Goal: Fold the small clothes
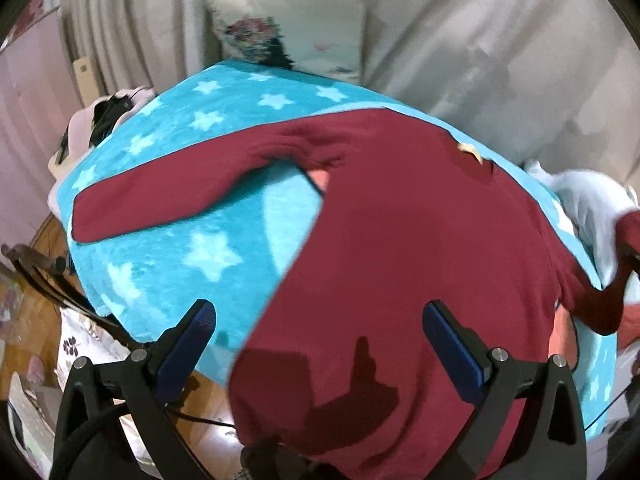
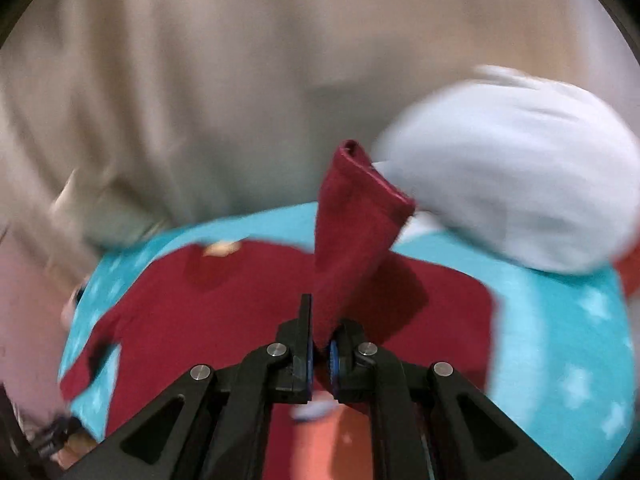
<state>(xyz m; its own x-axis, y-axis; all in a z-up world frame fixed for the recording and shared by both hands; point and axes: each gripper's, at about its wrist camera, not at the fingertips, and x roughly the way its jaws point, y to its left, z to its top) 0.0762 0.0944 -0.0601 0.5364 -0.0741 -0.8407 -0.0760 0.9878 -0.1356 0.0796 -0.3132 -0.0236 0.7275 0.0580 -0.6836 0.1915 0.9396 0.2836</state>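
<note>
My right gripper [image 2: 320, 354] pinches the dark red long-sleeved cotton shirt's [image 1: 400, 240] sleeve [image 2: 356, 232] to fold it inward, while my left gripper [image 1: 320, 348] hovers wide, empty.

**Room around the work surface**

From my left feed: beige curtain [image 1: 480, 40] hanging in folds across the back, a printed white cushion [image 1: 288, 20] propped against it. Pinkish wall [image 1: 24, 100] at far left. Wooden floor [image 1: 36, 320] low left, cluttered with dark cables. Turquoise star-print blanket [image 1: 180, 216] covers the surface. My right feed is motion-blurred; a pale bundle [image 2: 520, 168] sits at right.
</note>
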